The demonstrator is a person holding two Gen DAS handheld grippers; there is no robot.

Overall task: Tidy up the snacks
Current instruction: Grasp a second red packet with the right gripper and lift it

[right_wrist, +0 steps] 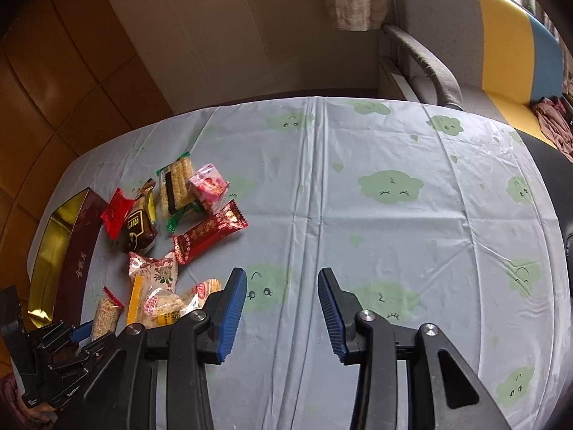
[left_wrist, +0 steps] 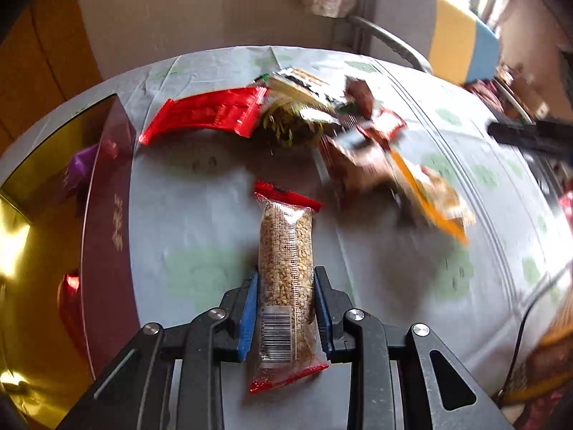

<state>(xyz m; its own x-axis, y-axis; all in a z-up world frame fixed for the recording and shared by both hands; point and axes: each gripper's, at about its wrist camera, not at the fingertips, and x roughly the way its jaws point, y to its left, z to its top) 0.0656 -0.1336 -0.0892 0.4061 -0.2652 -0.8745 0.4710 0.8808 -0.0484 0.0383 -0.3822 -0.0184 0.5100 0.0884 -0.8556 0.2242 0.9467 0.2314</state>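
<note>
Broadly, the table's pale blue cloth with green clouds (right_wrist: 358, 215) carries a dark red, gold-lined box (left_wrist: 107, 215) at its left edge and a heap of mixed snack packets (right_wrist: 172, 222) beside it. Nearer, the clear-wrapped, red-ended grain bar (left_wrist: 286, 268) lies lengthwise between the left gripper (left_wrist: 285, 276) fingers, whose blue pads (left_wrist: 249, 319) press its sides. The right gripper (right_wrist: 283, 279) hangs over bare cloth, jaws apart, holding nothing.

Right gripper (right_wrist: 282, 288) jaws apart over bare cloud-print tablecloth (right_wrist: 376, 222); snack pile (right_wrist: 172, 236) beside gold-lined box (right_wrist: 77, 251) far left.
</note>
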